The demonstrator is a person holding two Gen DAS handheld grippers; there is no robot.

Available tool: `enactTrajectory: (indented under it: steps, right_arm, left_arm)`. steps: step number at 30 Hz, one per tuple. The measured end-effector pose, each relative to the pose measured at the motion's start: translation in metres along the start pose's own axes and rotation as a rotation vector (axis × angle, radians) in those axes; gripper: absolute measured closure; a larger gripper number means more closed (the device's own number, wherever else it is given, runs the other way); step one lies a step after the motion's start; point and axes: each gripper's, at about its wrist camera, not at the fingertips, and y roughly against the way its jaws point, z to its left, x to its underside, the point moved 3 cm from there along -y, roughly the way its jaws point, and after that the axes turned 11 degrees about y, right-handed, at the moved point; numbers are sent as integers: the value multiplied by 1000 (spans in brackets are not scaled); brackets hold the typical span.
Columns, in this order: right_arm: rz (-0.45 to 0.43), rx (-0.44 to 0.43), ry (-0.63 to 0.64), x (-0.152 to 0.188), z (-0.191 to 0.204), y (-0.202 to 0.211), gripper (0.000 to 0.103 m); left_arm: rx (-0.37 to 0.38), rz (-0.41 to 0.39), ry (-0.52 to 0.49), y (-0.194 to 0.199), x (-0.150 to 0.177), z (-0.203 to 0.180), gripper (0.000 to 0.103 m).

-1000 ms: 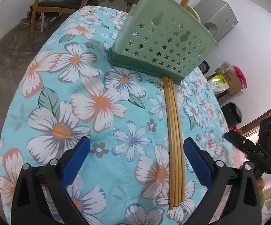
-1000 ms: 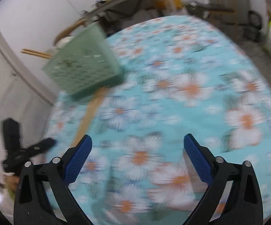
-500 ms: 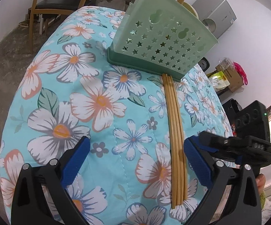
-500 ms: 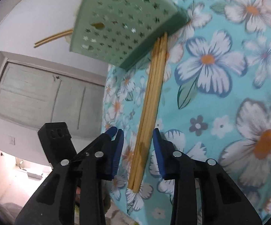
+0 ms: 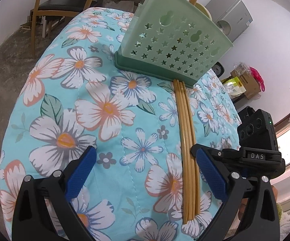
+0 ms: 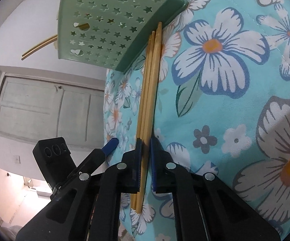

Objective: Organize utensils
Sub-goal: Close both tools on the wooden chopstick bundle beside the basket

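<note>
A bundle of wooden chopsticks (image 5: 187, 140) lies on the floral tablecloth, its far ends touching the base of a green star-punched utensil holder (image 5: 175, 46). In the right wrist view my right gripper (image 6: 146, 158) is shut on the chopsticks (image 6: 148, 92) near their near ends, the blue pads pressing both sides. The holder (image 6: 108, 24) stands beyond with two chopsticks (image 6: 38, 47) sticking out of it. My left gripper (image 5: 145, 172) is open and empty, hovering over the cloth left of the bundle. The right gripper's body (image 5: 245, 156) shows beside it.
The table's floral cloth (image 5: 84, 100) curves away to edges on the left and near side. A wooden chair (image 5: 64, 6) stands beyond the far edge. A grey box (image 5: 233, 16) and bags (image 5: 243, 82) lie by the wall. A door (image 6: 44, 104) shows behind.
My right gripper swung over to the chopsticks, lowered around them and closed from a narrow gap onto the bundle. The left gripper has barely moved.
</note>
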Motion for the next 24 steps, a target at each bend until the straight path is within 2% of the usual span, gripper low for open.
enactTrajectory:
  steps: [9, 14, 17, 24]
  right_arm:
    - [-34, -30, -50, 2, -16, 26, 98]
    - [-50, 15, -74, 5, -31, 52, 97]
    - [-65, 51, -81, 5, -41, 66, 96]
    - [-62, 82, -63, 3, -47, 68, 95]
  left_arm:
    - [-3, -1, -3, 0, -1, 0, 6]
    - [-32, -9, -10, 1, -1, -4, 7]
    - [-29, -26, -25, 5, -1, -11, 16]
    - [118, 35, -23, 1, 5, -30, 52]
